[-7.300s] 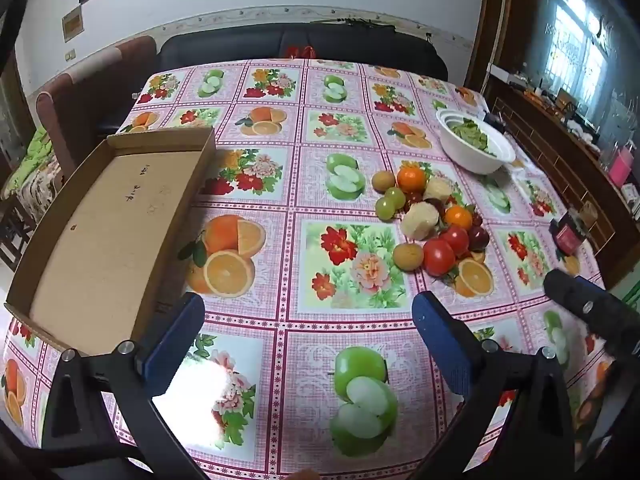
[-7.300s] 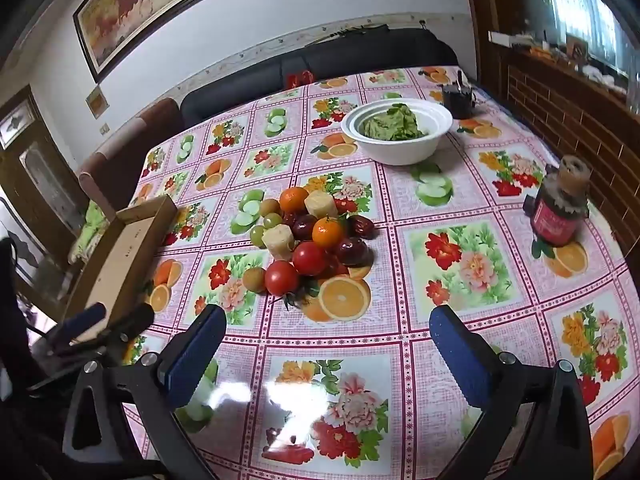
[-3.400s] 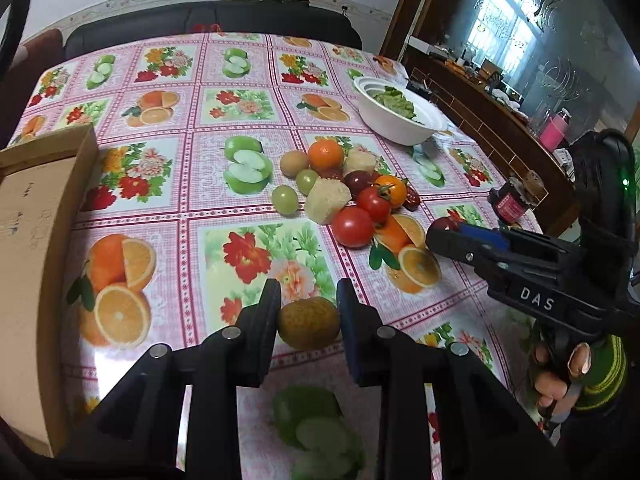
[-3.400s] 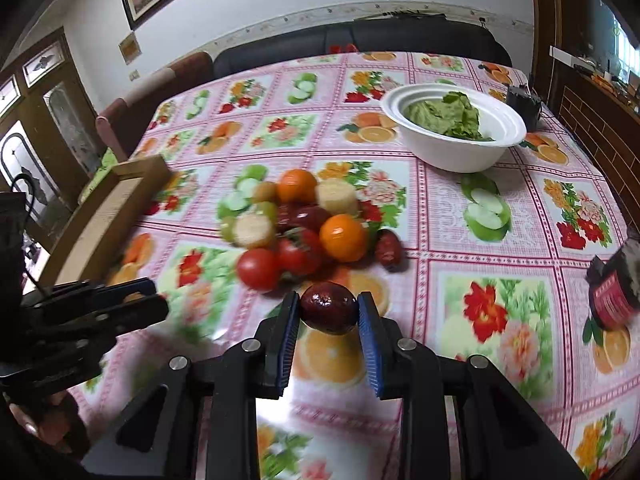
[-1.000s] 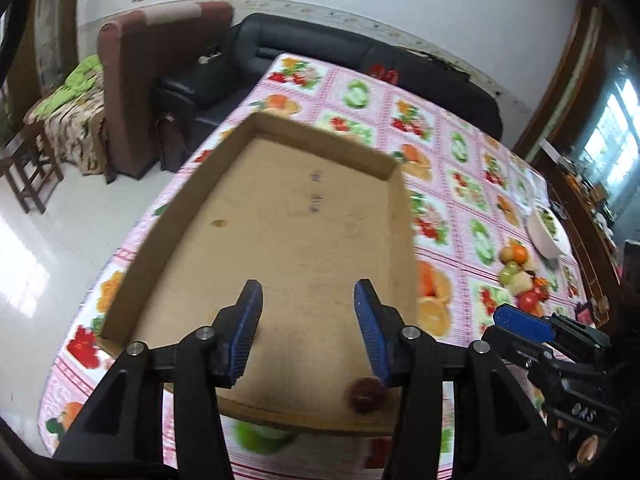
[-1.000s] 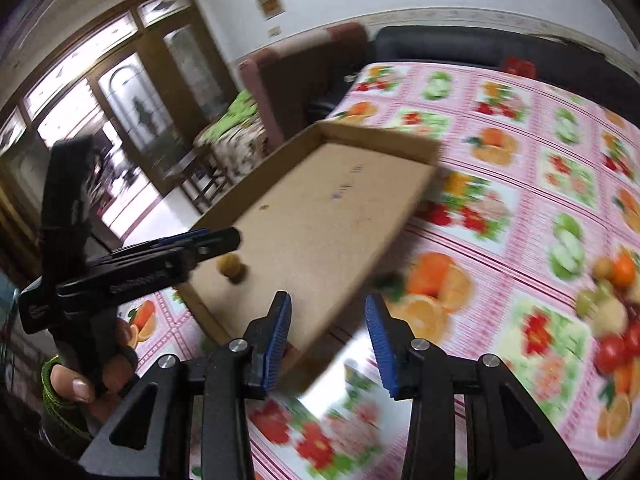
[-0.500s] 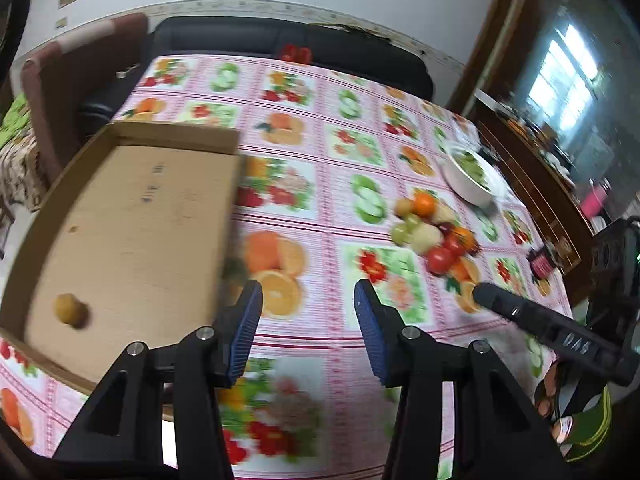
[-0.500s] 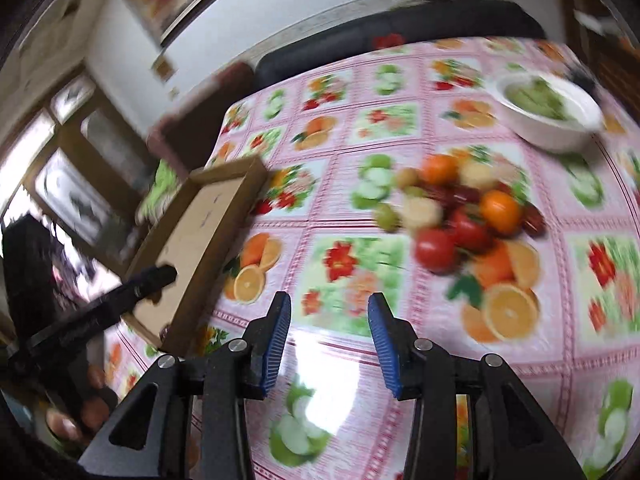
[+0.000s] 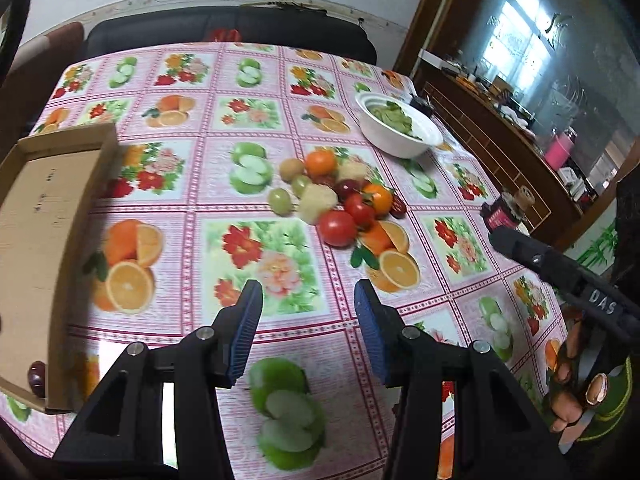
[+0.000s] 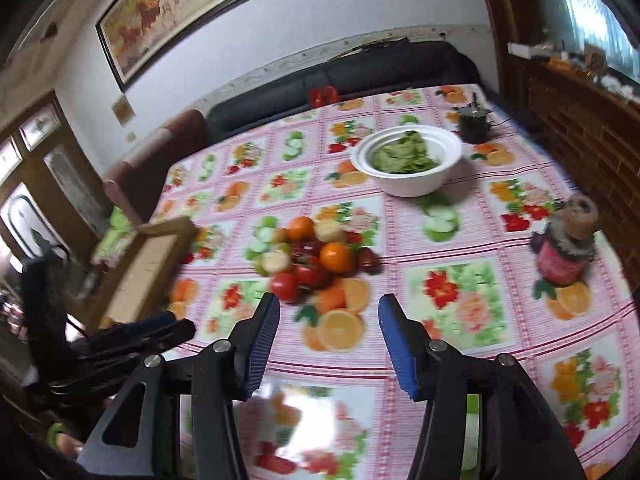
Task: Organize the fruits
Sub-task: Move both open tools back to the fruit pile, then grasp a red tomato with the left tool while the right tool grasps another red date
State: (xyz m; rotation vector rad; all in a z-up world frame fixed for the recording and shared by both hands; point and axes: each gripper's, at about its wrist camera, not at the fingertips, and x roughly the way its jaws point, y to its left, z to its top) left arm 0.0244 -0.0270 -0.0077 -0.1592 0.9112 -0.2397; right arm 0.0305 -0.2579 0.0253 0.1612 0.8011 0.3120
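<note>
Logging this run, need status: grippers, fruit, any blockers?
Left gripper open, empty. Right gripper open, empty. Fruit pile on the tablecloth; one dark fruit in cardboard tray. Nothing between grippers and pile.

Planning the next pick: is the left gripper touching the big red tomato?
Apart. The left wrist view shows bare tablecloth between the left gripper and tomato.
</note>
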